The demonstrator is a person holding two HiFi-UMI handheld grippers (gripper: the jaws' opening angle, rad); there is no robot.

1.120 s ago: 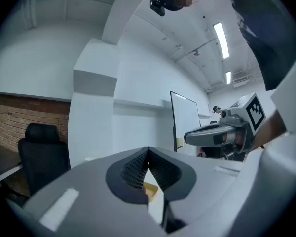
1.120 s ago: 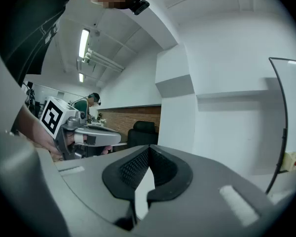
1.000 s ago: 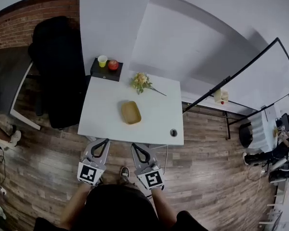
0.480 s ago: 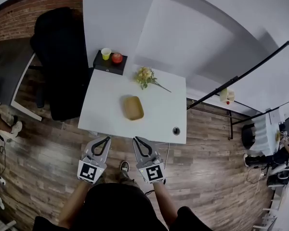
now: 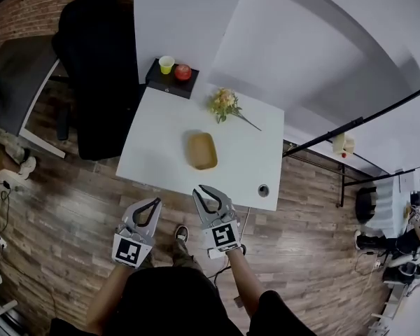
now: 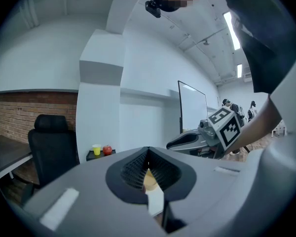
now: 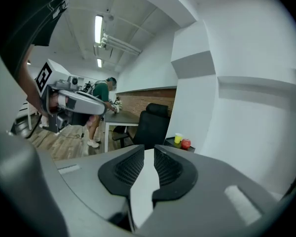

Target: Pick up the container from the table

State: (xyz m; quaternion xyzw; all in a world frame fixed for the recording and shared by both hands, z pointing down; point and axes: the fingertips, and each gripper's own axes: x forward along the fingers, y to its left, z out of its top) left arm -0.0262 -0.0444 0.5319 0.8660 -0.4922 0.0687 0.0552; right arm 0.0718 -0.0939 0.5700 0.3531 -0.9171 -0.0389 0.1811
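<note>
The tan container (image 5: 202,150) lies in the middle of the white table (image 5: 157,152), and nothing touches it. A bunch of flowers (image 5: 226,103) lies near the table's far edge. Beyond that edge a low black stand (image 5: 169,84) carries a yellow cup (image 5: 166,64) and a red apple (image 5: 183,71). Both tongs hang before the near edge, well apart from the container. The left gripper (image 5: 157,202) is clenched, tips together and empty. The right gripper (image 5: 199,189) has just been opening; its jaws stand a little apart, with nothing between them.
</note>
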